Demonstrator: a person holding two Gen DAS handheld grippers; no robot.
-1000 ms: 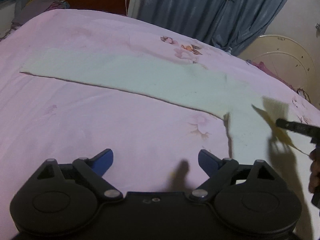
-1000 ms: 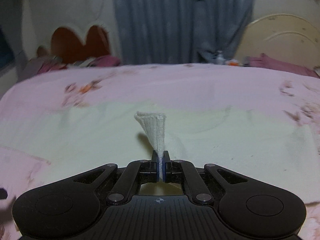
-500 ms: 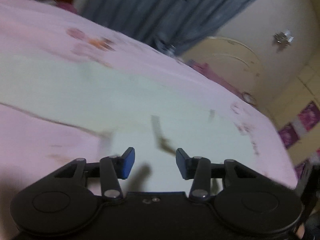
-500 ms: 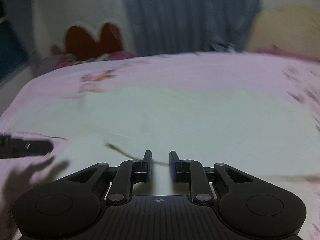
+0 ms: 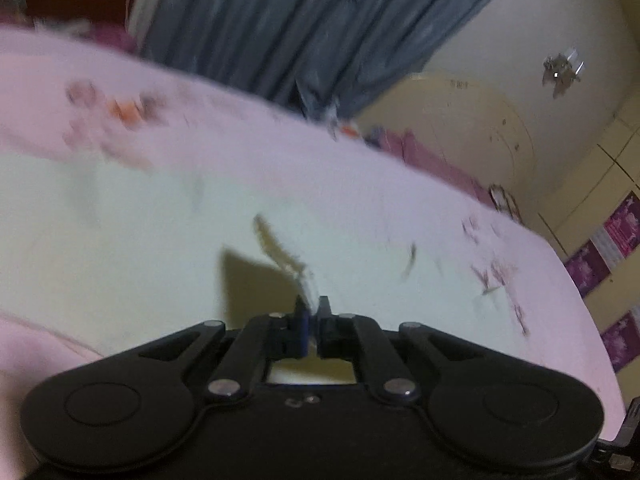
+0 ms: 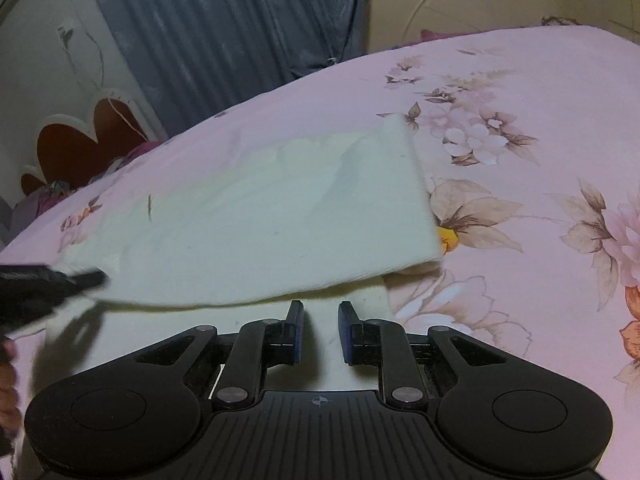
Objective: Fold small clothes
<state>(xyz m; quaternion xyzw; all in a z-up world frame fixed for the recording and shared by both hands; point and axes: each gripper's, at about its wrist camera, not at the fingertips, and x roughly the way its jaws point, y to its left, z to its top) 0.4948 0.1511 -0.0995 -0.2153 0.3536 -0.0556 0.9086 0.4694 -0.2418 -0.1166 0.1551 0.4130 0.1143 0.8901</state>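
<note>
Readable text: none is found in either view.
Purple wall posters [image 5: 618, 236]: printing is seen in the left wrist view, but it is too blurred to be read.
Cream round panel [image 5: 460, 85]: a small dark mark is seen near its top edge; no letters can be made out.
</note>
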